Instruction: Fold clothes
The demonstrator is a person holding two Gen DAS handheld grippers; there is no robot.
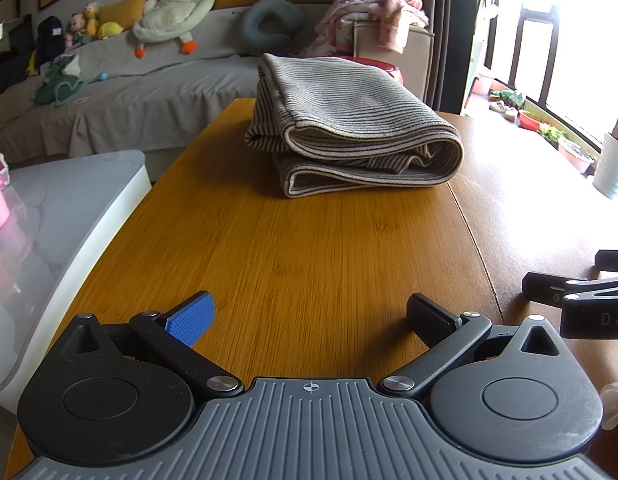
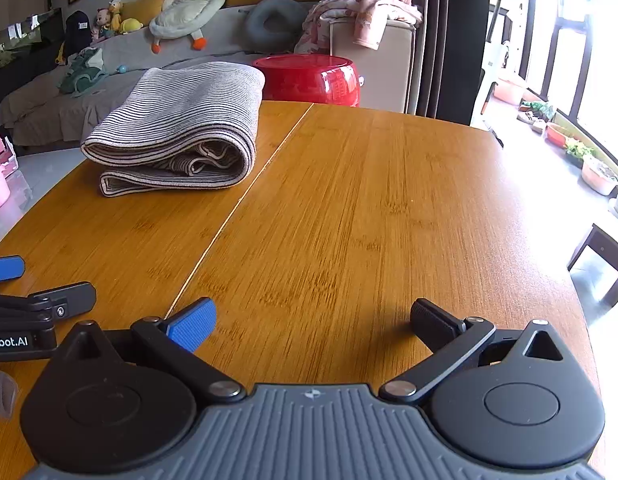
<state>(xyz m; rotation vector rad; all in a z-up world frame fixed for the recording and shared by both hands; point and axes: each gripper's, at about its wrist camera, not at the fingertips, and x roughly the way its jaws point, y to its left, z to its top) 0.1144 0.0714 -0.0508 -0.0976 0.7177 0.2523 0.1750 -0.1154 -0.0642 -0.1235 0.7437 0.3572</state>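
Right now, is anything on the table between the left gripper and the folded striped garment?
Nothing visible. Only bare wooden table lies between the open left gripper and the folded striped garment. The right gripper sits off to the side.

red stool (image 2: 309, 80) partly behind folded garment (image 2: 177, 128), sofa toys (image 1: 85, 24) indistinct

Both wrist views look low and forward along the bench (image 1: 309, 240), from its near edge. Each shares the folded striped garment (image 1: 349, 128) far ahead: at 12 o'clock in the left view, 11 o'clock in the right.
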